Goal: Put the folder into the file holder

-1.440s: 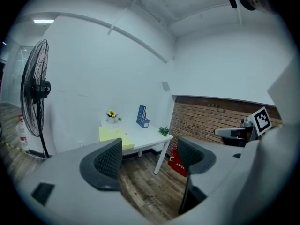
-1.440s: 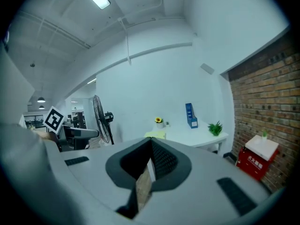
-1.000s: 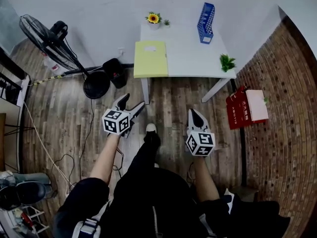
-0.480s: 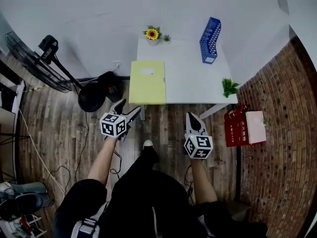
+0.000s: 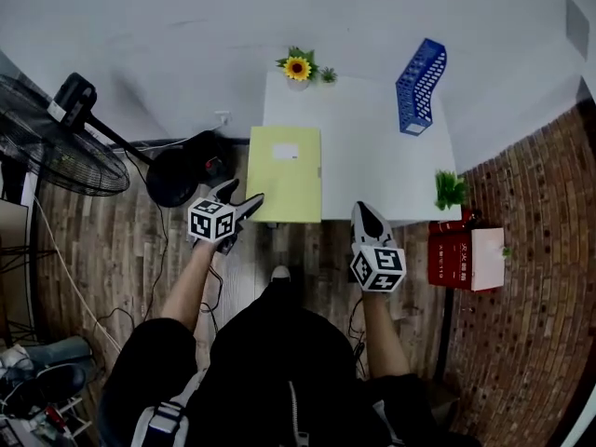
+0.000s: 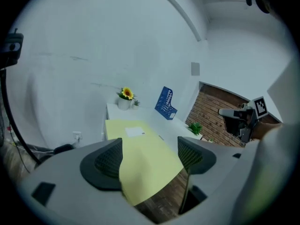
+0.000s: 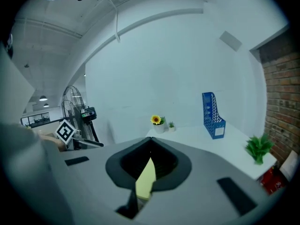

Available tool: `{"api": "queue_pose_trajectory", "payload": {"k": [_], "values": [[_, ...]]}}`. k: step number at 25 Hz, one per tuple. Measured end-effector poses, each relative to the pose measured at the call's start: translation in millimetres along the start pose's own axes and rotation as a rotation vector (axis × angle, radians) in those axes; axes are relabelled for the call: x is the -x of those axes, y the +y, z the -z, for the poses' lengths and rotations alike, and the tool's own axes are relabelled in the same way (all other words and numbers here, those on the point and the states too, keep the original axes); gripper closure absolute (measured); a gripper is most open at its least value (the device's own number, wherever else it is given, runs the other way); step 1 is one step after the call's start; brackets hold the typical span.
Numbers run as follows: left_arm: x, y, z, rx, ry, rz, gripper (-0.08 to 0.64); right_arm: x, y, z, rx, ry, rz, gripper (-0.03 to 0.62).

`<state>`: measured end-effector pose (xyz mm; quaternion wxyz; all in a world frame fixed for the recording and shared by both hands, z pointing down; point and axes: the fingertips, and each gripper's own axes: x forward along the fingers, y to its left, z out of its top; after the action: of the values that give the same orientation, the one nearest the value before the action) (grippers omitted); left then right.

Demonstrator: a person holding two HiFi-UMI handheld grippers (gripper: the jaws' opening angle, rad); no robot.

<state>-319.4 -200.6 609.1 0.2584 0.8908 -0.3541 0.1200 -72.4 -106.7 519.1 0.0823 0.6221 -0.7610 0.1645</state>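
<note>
Since half a second ago I've come up on the white table [image 5: 372,147], and both grippers now sit at its near edge. The left gripper [image 5: 244,195] has its jaws wide apart and empty, just beside the near left corner of the flat, pale-yellow folder [image 5: 287,170]. The right gripper [image 5: 364,209] has its jaws pressed together on nothing. The blue mesh file holder [image 5: 421,71] stands at the far right corner.

Open tabletop [image 5: 372,147] between folder [image 5: 286,172] and file holder [image 5: 421,73], plant [image 5: 451,191] at edge
</note>
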Motion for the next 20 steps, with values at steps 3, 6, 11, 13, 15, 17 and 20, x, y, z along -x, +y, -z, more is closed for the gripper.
{"api": "queue_pose_trajectory", "payload": {"k": [3, 6, 11, 13, 15, 17, 20], "values": [[-14.0, 21.2, 7.2, 0.027, 0.042, 0.001, 0.183, -15.4, -2.1, 1.2, 0.000, 0.016, -0.008, 0.584], [-28.4, 38.8, 12.8, 0.084, 0.061, 0.011, 0.183, -27.5, -7.0, 3.2, 0.003, 0.034, -0.012, 0.584], [-50.0, 66.5, 23.7, 0.240, 0.081, 0.035, 0.182, -45.0, -16.7, 7.2, 0.000, 0.061, -0.016, 0.584], [-58.8, 77.1, 31.6, 0.277, 0.103, 0.038, 0.183, -52.6, -22.4, 9.1, -0.005, 0.073, -0.021, 0.584], [-69.3, 84.5, 38.6, 0.297, 0.132, 0.044, 0.181, -61.3, -29.1, 9.7, -0.007, 0.082, -0.028, 0.584], [-79.2, 90.6, 47.9, 0.347, 0.162, 0.059, 0.183, -69.9, -36.1, 9.8, -0.007, 0.092, -0.034, 0.584], [-91.3, 97.4, 64.5, 0.470, 0.198, 0.117, 0.181, -82.8, -46.1, 8.8, -0.006, 0.110, -0.040, 0.584]]}}
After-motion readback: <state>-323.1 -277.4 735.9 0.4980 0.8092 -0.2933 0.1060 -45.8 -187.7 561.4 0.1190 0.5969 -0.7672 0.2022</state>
